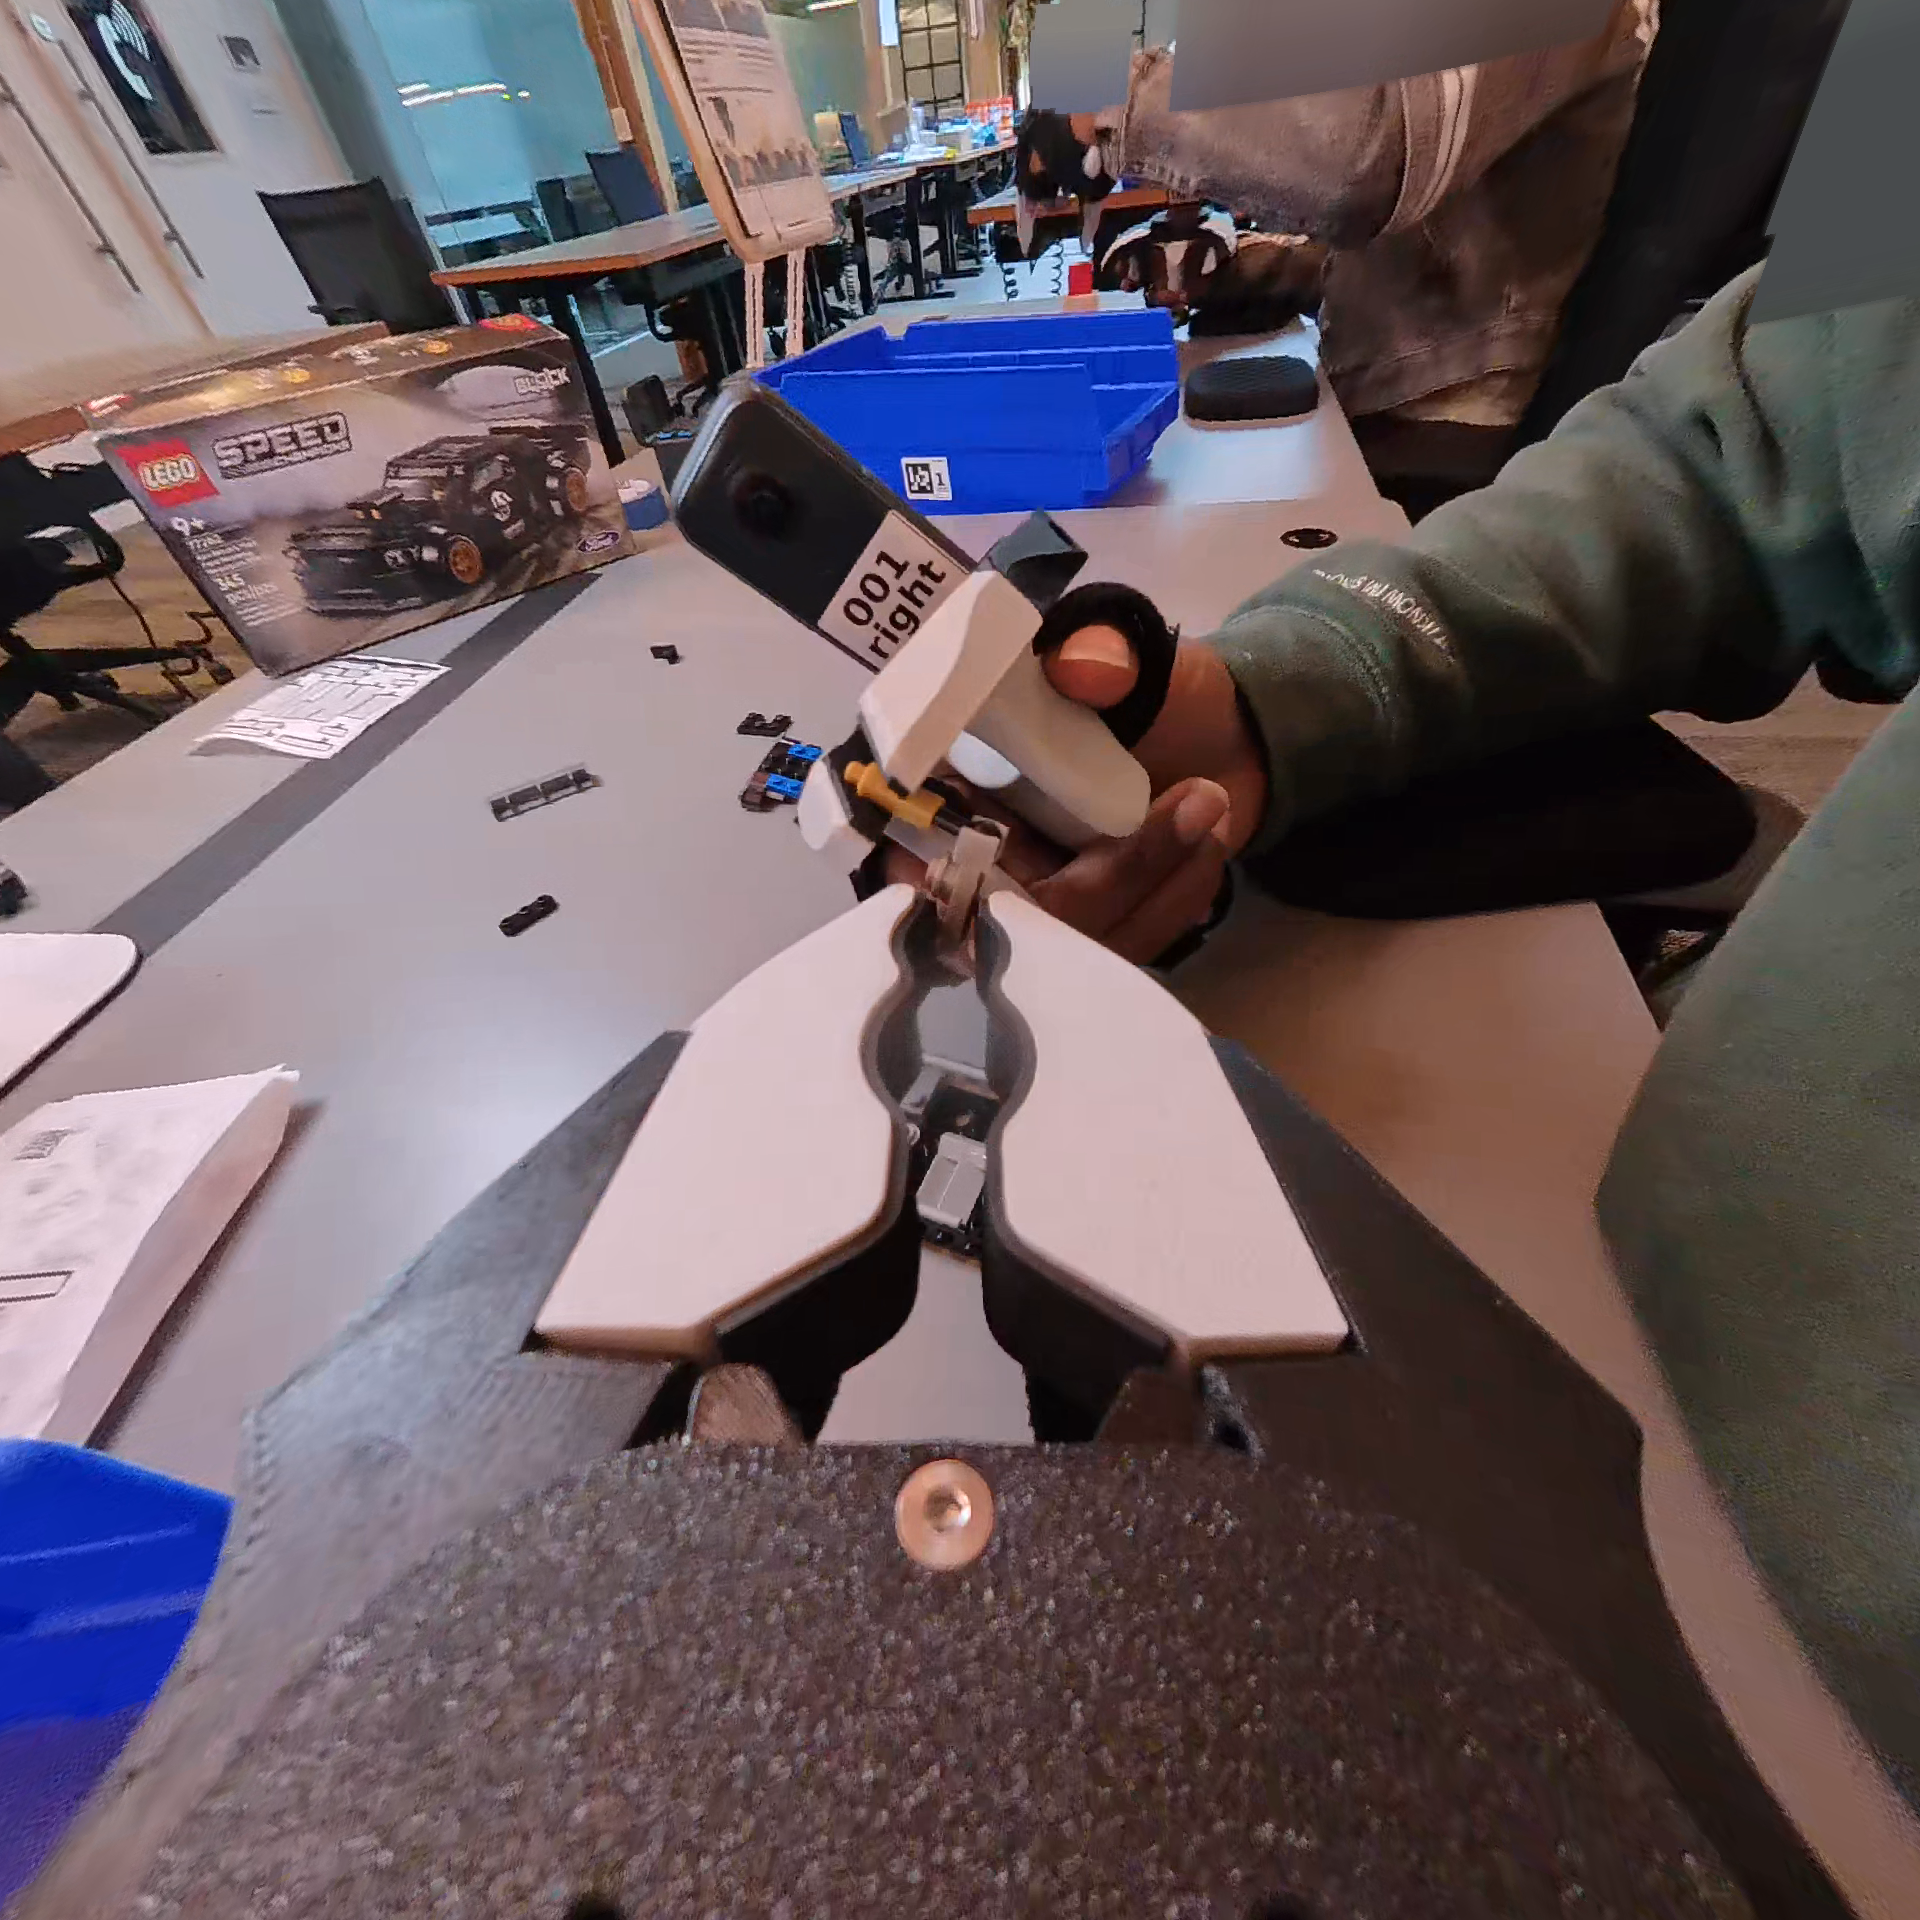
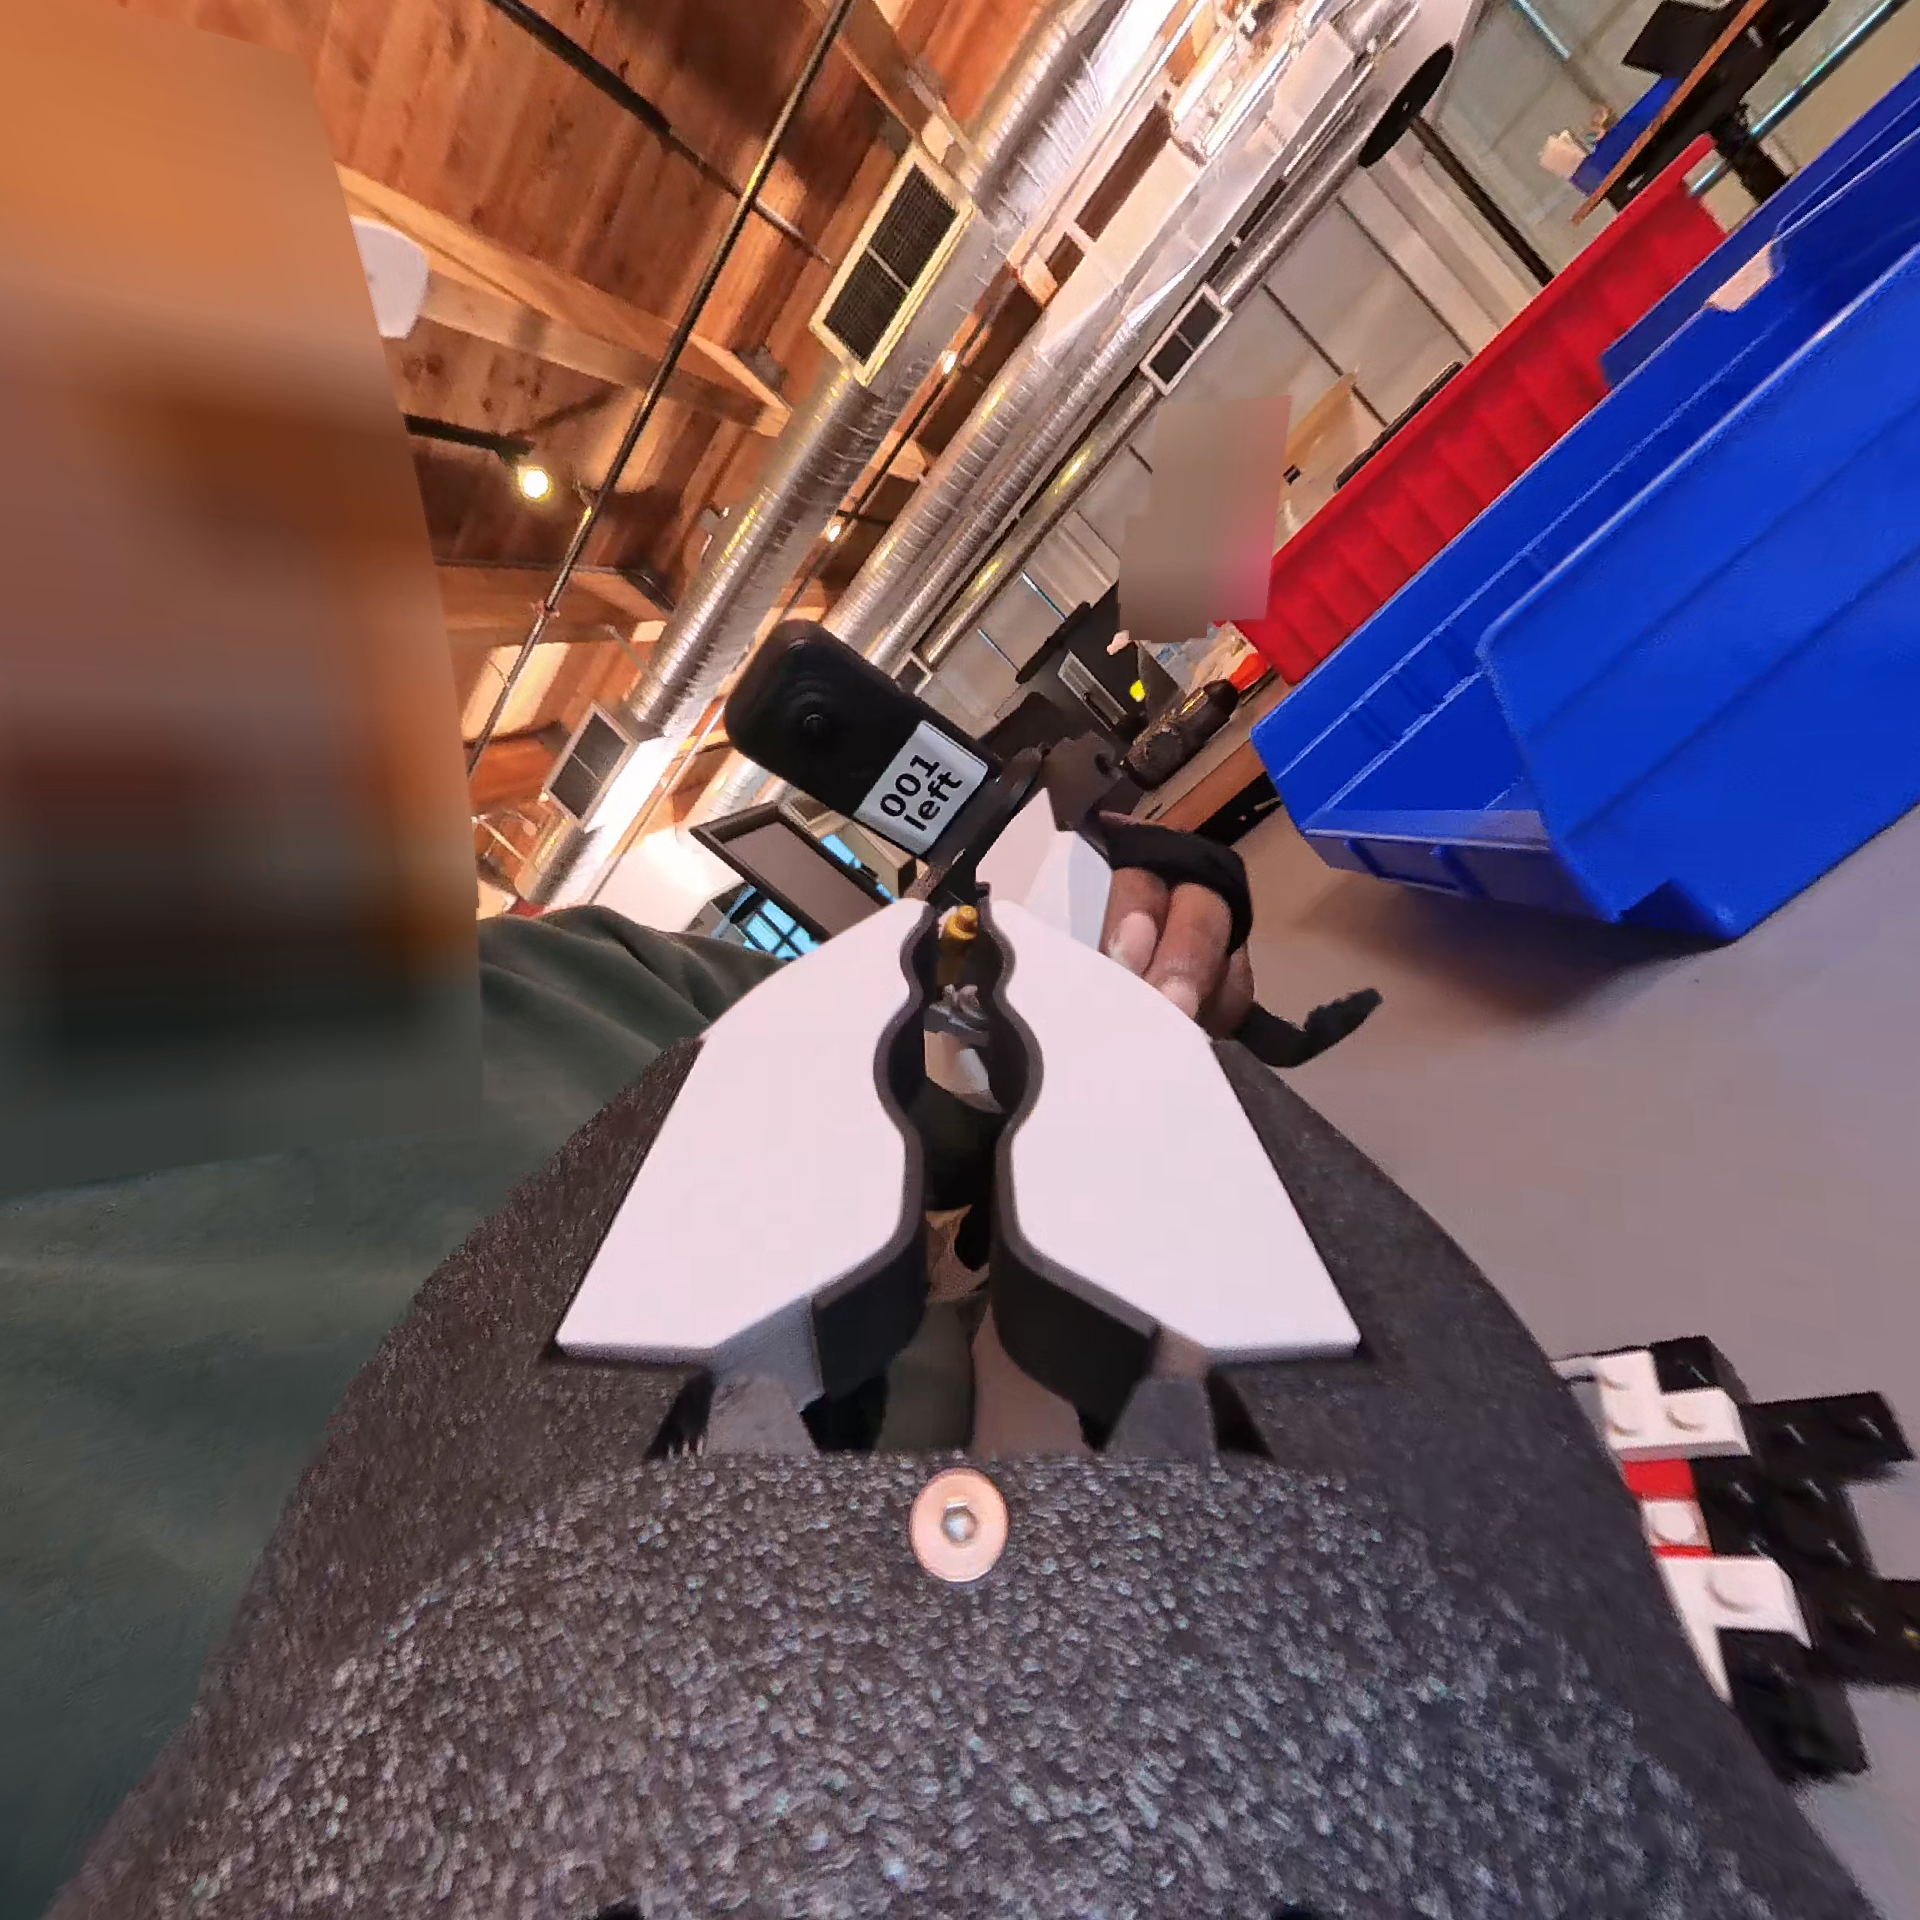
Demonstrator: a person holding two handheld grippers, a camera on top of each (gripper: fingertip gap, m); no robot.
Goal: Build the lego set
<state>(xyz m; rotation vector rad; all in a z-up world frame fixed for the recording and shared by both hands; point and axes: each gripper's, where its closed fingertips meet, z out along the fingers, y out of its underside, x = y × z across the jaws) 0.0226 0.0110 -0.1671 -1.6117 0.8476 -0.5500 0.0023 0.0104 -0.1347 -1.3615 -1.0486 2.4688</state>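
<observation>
L gripper (image 1: 951,914) pinches a grey link piece (image 1: 961,868) that meets the yellow pin assembly (image 1: 902,800) clamped in R gripper (image 2: 958,920), above grey table (image 1: 436,997); pieces touching, seating indiscernible; loose bricks (image 1: 543,795) beside

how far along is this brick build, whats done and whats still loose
Done: a flat assembly of black, white and red plates lies on the grey table. In hand: left gripper pinches a small grey connector piece, right gripper holds a yellow pin piece; the two meet. Left: small black pieces lie scattered.
</observation>
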